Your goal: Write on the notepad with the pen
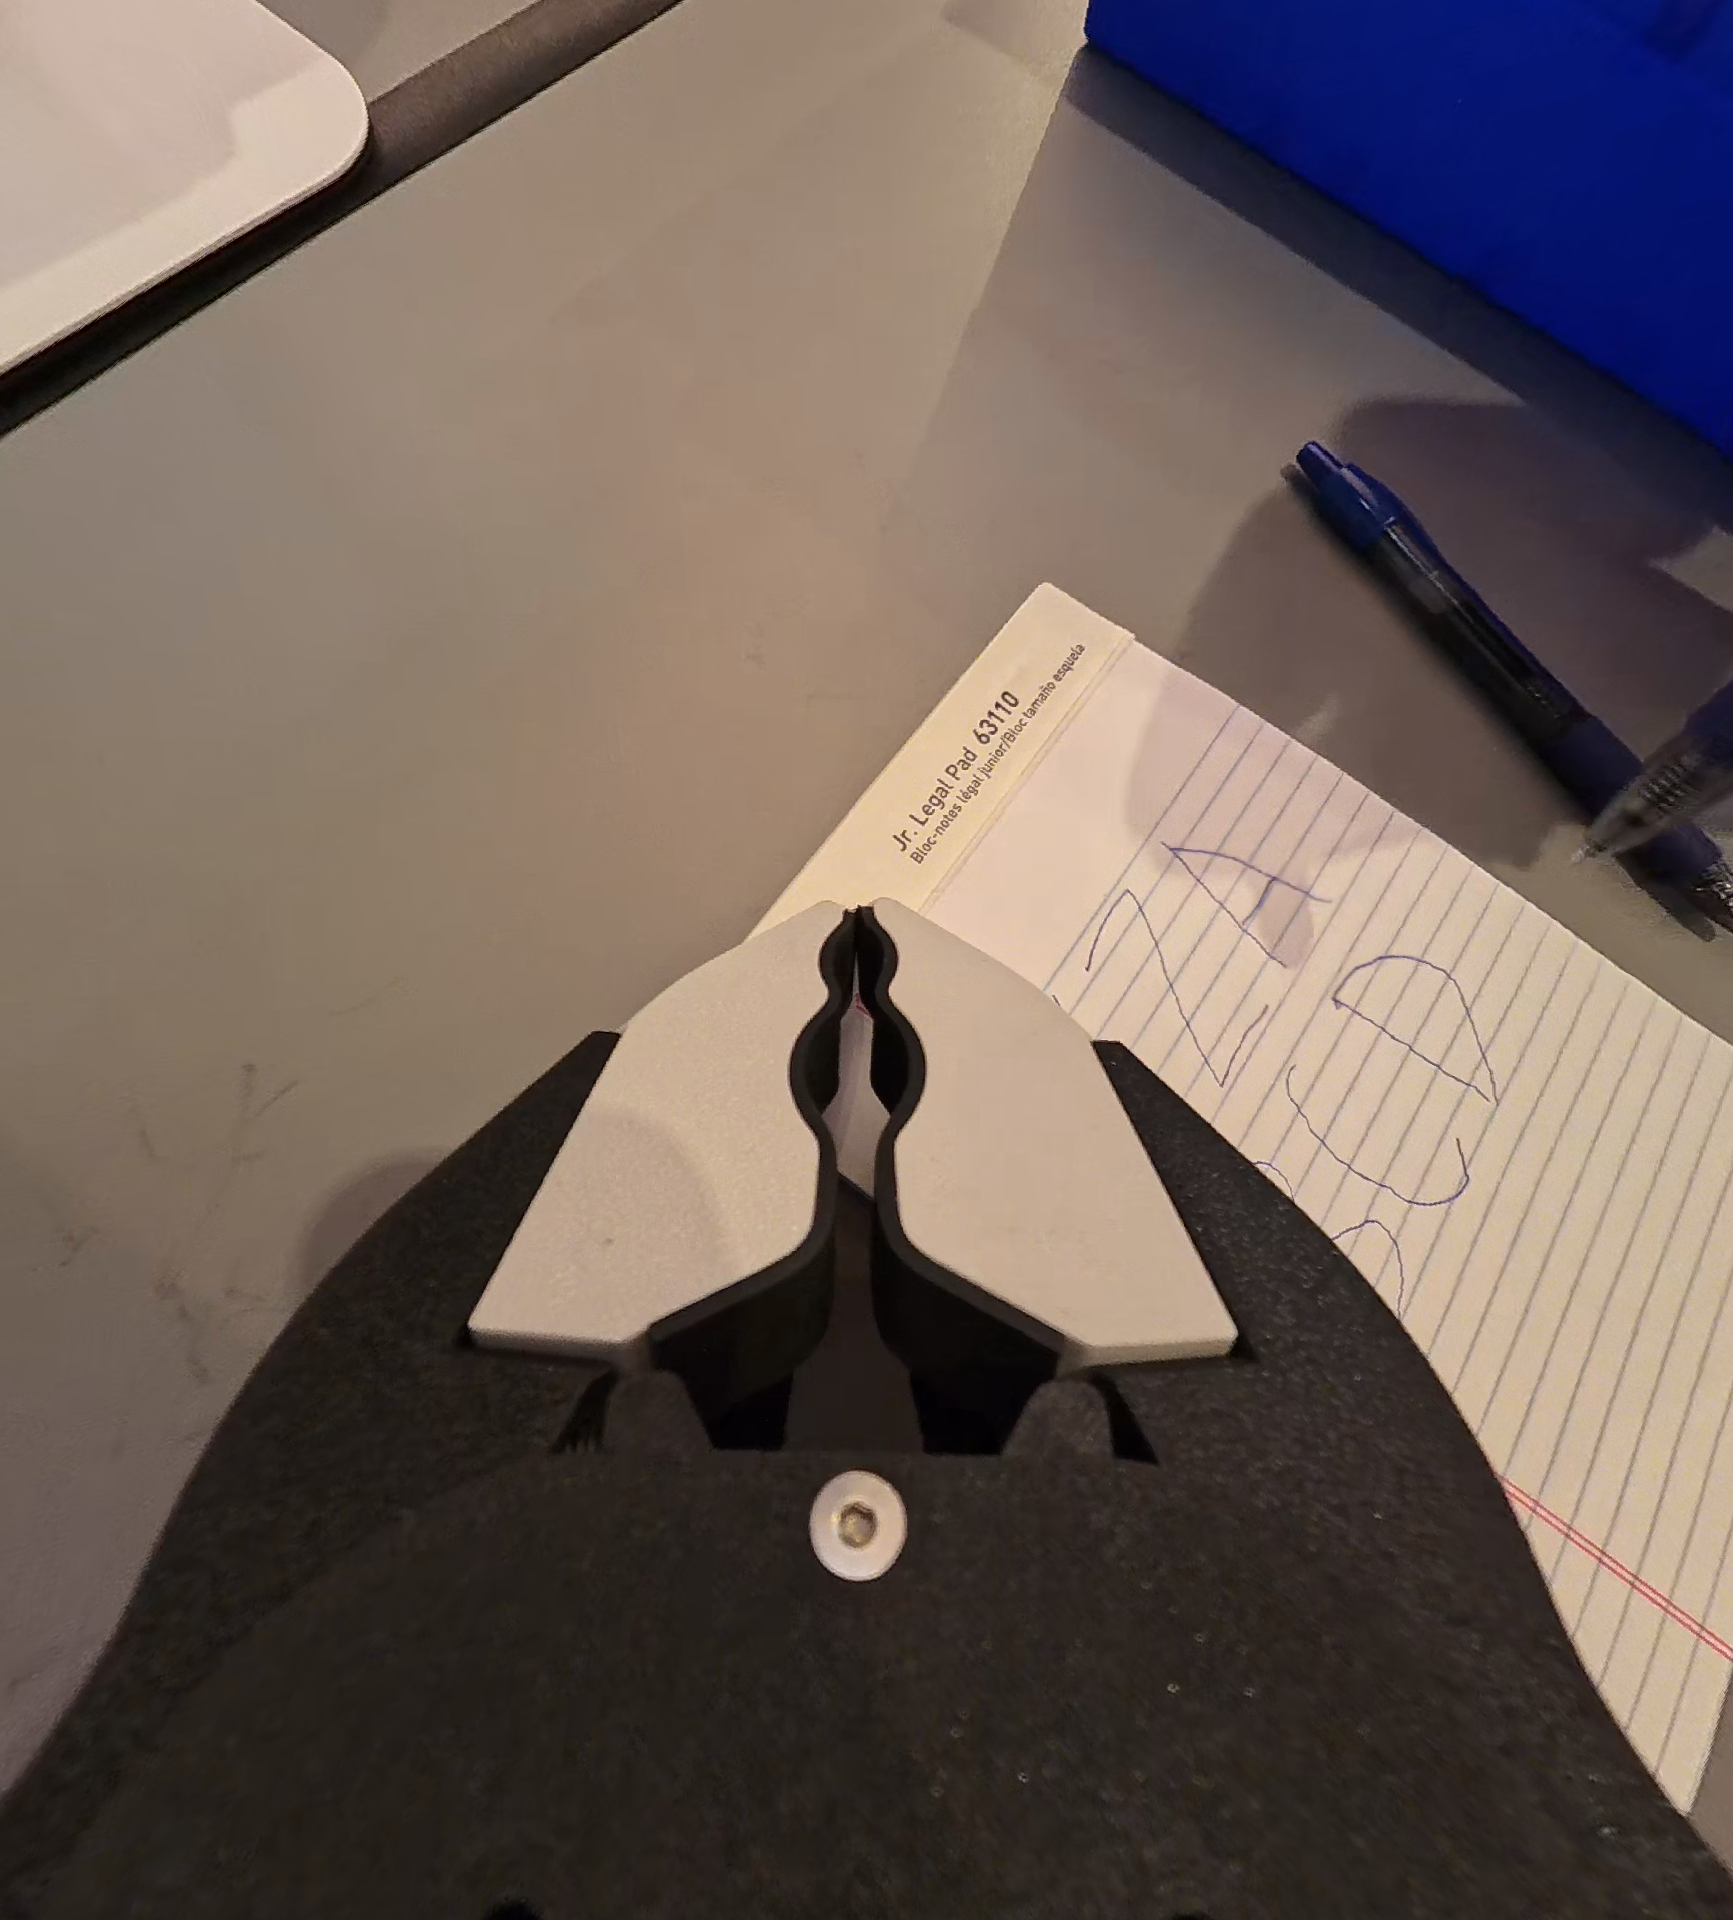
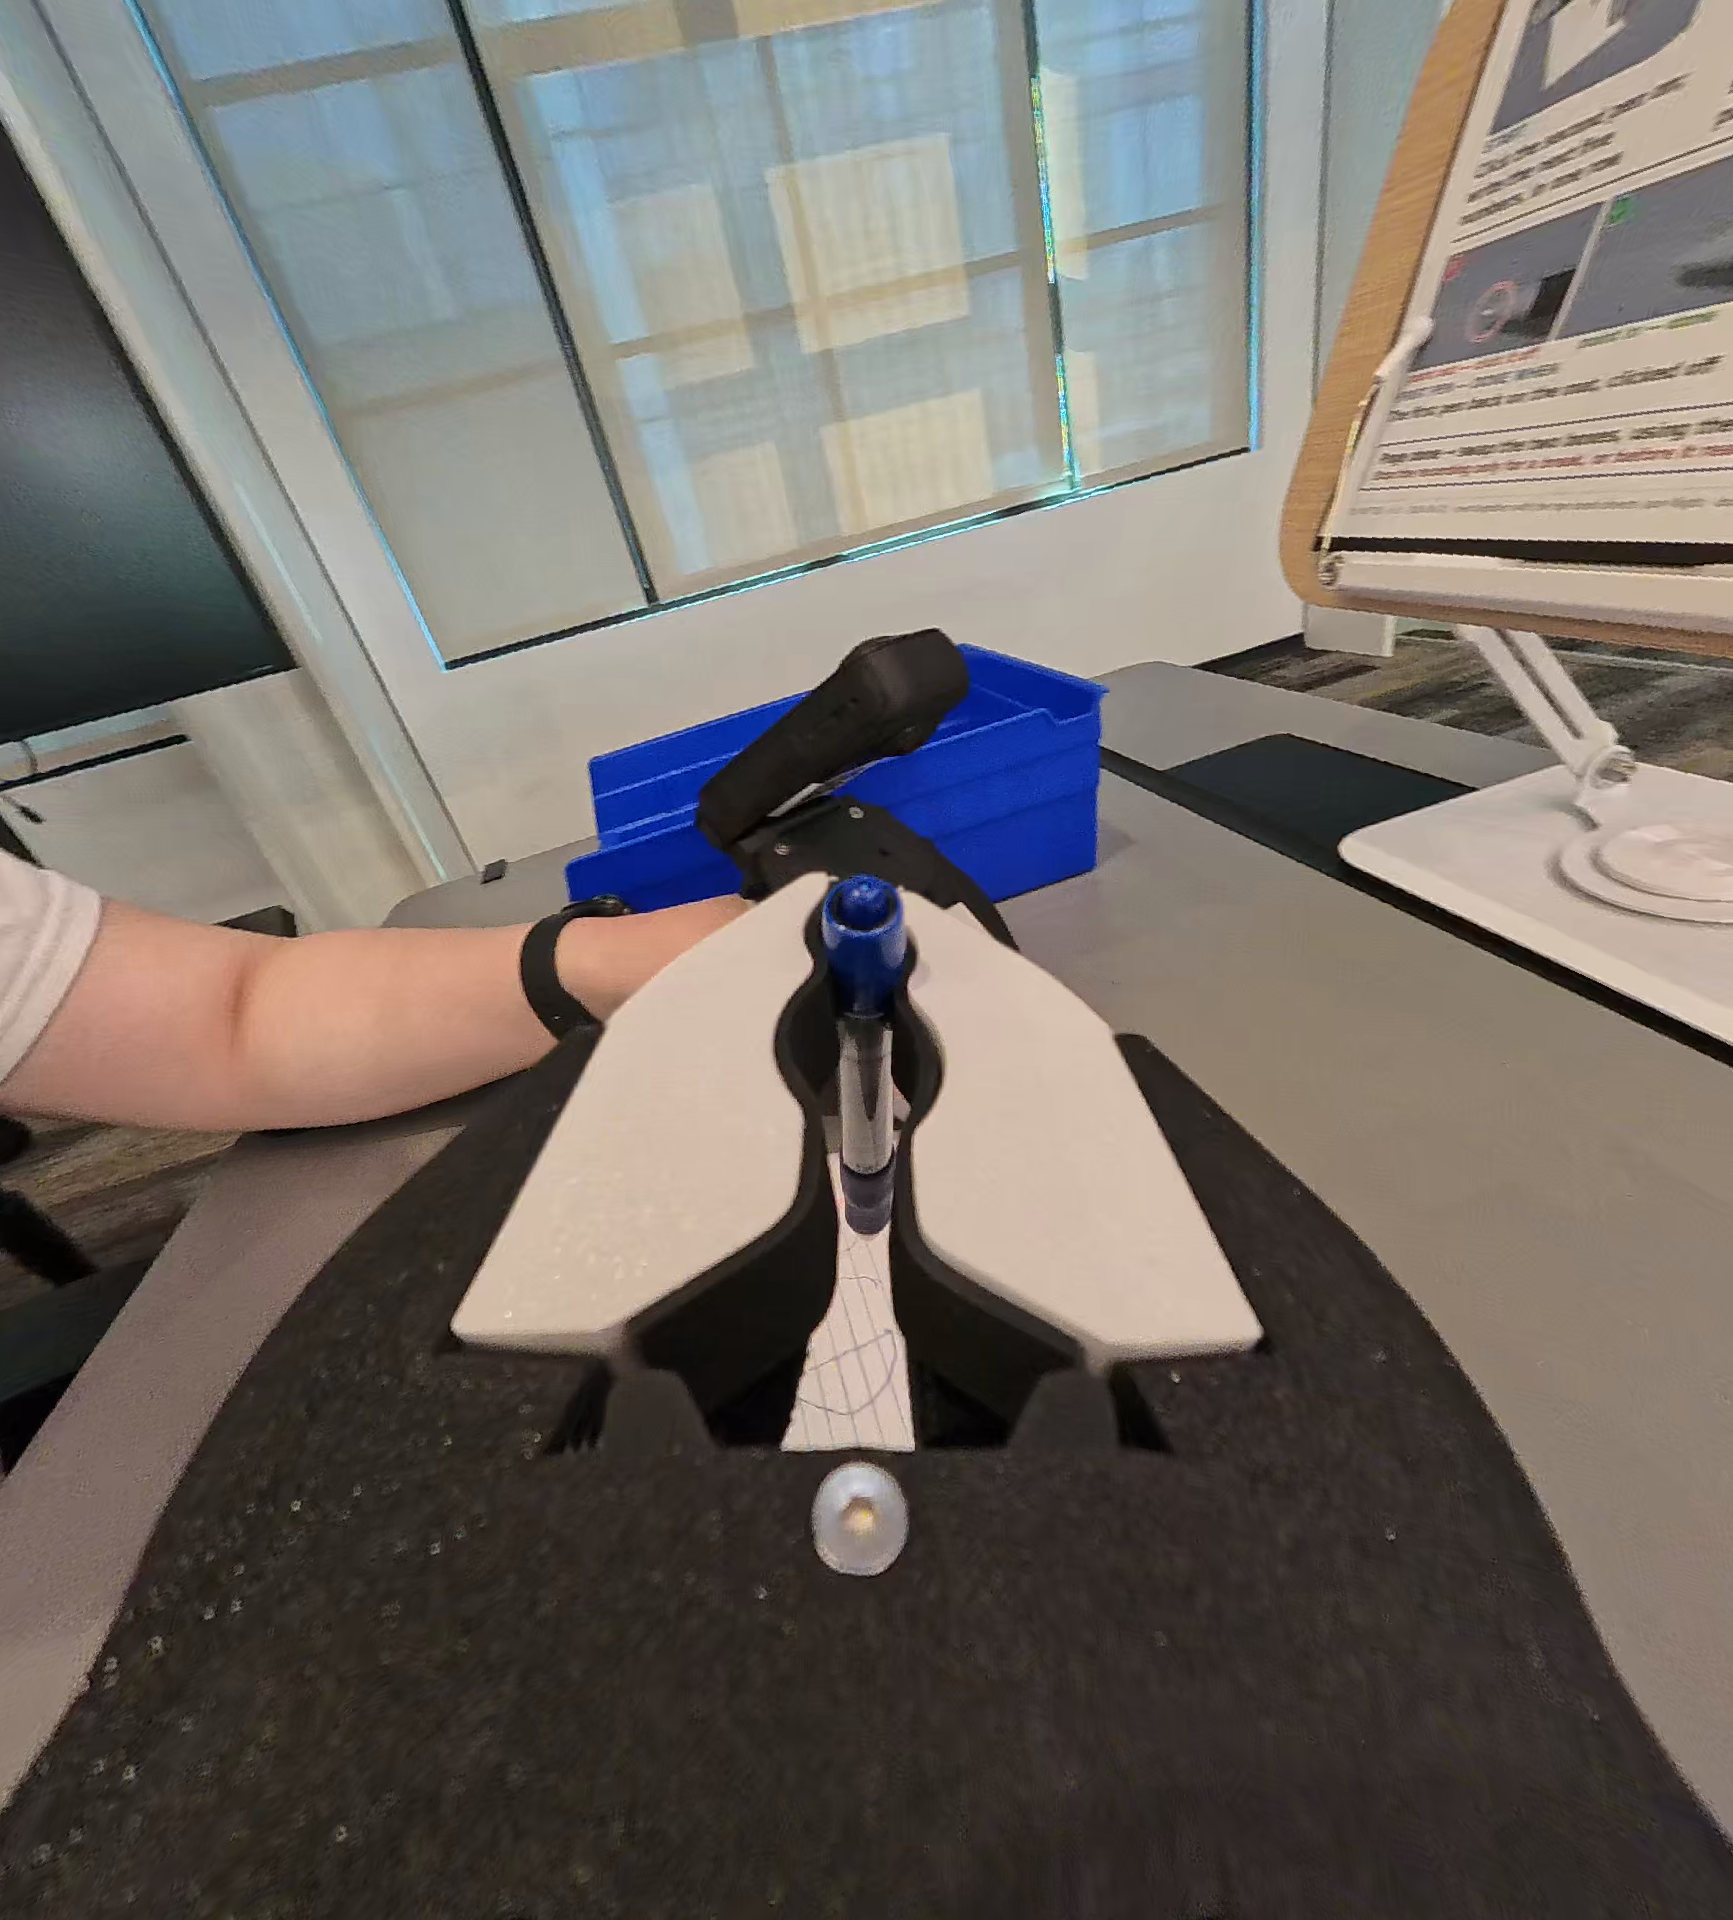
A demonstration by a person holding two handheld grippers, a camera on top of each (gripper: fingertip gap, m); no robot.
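A white lined notepad (image 1: 1464,1195) lies on the grey table with blue scribbles on its top sheet. My left gripper (image 1: 857,914) is shut and empty, its tips over the pad's top left corner. My right gripper (image 2: 862,906) is shut on a blue pen (image 2: 862,1101), held upright between the fingers. That pen shows blurred in the left wrist view (image 1: 1714,748), its tip just past the pad's far edge. The pad's sheet shows through the right gripper's gap (image 2: 851,1371). A second blue pen (image 1: 1464,623) lies on the table beside the pad.
A blue bin (image 1: 1516,208) stands behind the pad and shows in the right wrist view (image 2: 1028,769). A white stand base (image 2: 1568,883) with a document board (image 2: 1568,312) is at the right. A person's arm (image 2: 301,1008) reaches in from the left. There is about 15 cm between the tips of the two grippers.
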